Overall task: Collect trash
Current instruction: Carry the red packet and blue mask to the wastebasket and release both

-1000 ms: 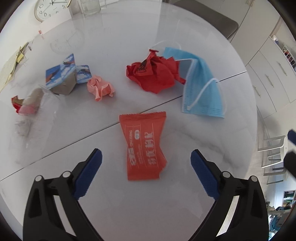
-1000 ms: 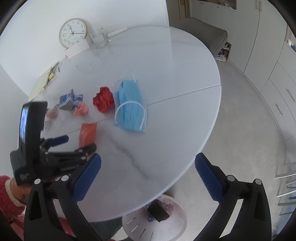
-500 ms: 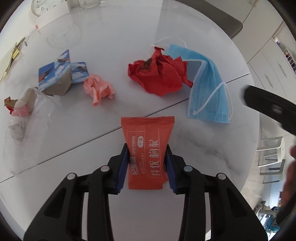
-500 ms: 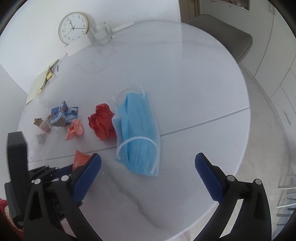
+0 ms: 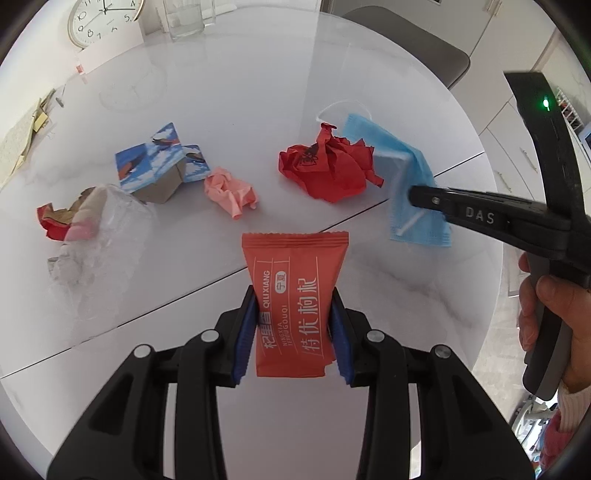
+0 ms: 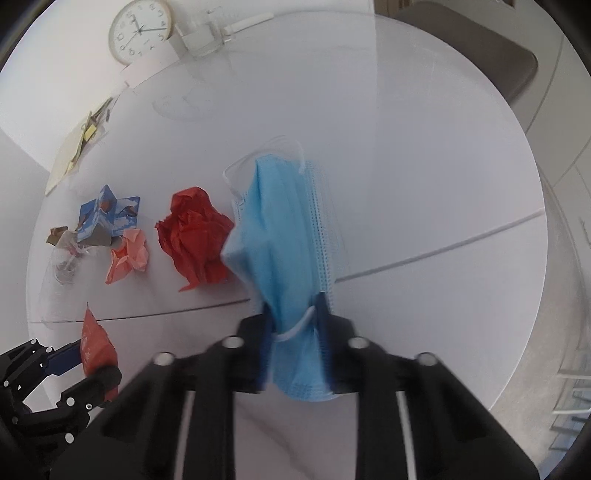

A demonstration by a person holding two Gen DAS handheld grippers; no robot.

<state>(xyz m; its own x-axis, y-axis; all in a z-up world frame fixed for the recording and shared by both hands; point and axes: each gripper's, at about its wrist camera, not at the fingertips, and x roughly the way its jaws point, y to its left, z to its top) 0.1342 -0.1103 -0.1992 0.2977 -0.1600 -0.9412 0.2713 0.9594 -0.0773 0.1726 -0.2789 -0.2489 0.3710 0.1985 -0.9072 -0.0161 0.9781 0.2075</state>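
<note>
The table point(image 5: 258, 92) is glossy, smooth white marble-look stone. At its twelve o'clock sits clear glass point(image 5: 184, 18); at nine, crinkled clear plastic film point(image 5: 99, 236). The mask point(image 6: 288, 236) is matt pleated cloth, the wrapper point(image 5: 291, 306) smooth foil-like plastic, the red ball point(image 5: 325, 170) creased paper.

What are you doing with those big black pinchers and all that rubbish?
A person is tidying rubbish off the white table with a gripper in each hand. The left gripper is shut on an orange snack packet. The right gripper has just been closing and now pinches the blue face mask. A red paper ball, a pink paper ball, a blue carton and a clear plastic bag lie on the table.
</note>
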